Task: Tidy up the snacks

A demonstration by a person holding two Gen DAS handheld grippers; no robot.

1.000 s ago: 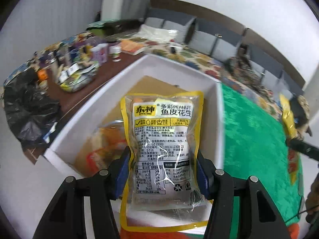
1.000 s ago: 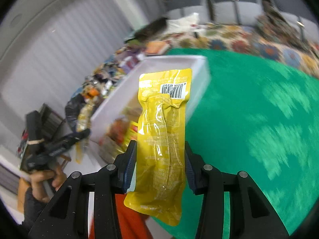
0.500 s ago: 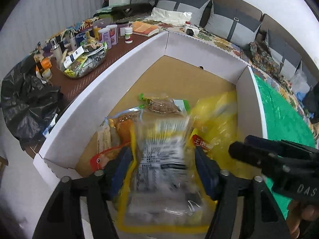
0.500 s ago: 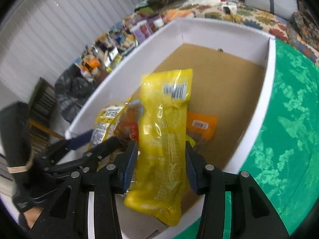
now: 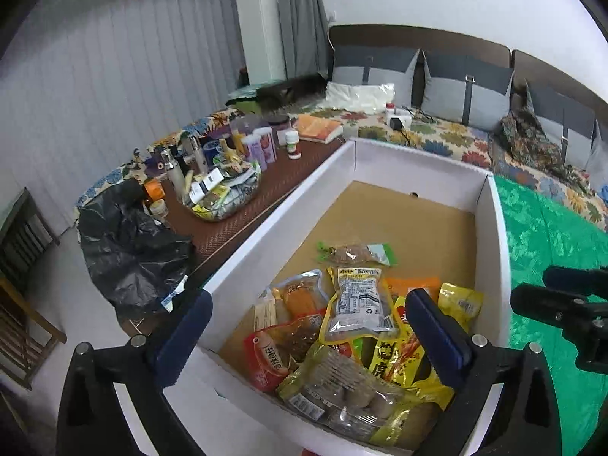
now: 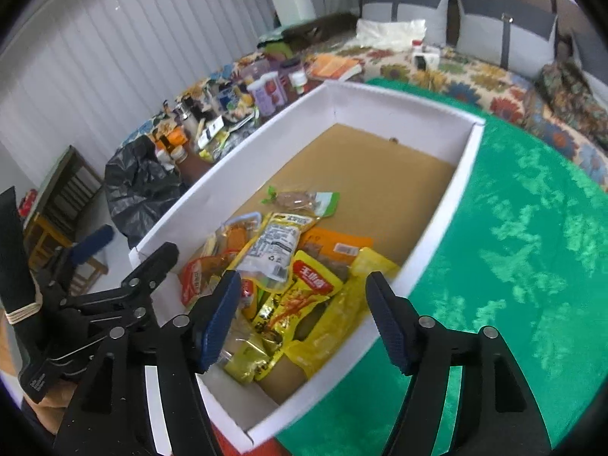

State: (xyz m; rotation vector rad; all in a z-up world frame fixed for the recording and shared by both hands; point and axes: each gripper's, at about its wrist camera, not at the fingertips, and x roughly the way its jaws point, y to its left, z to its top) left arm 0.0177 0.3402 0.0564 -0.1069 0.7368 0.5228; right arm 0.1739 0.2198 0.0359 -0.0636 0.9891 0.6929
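A white cardboard box with a brown floor holds a pile of snack packets at its near end. The peanut packet with a yellow border lies on top of the pile; it also shows in the right wrist view. The long yellow packet lies in the box by its right wall. My left gripper is open and empty above the near end of the box. My right gripper is open and empty above the same pile. The box shows in the right wrist view.
A green cloth covers the surface right of the box. Left of the box, a brown mat carries bottles and jars, a bowl of sachets and a black plastic bag. A sofa with grey cushions stands behind.
Both grippers have opened and let go of their packets. The peanut packet and the long yellow packet dropped into the box and now lie on the pile.
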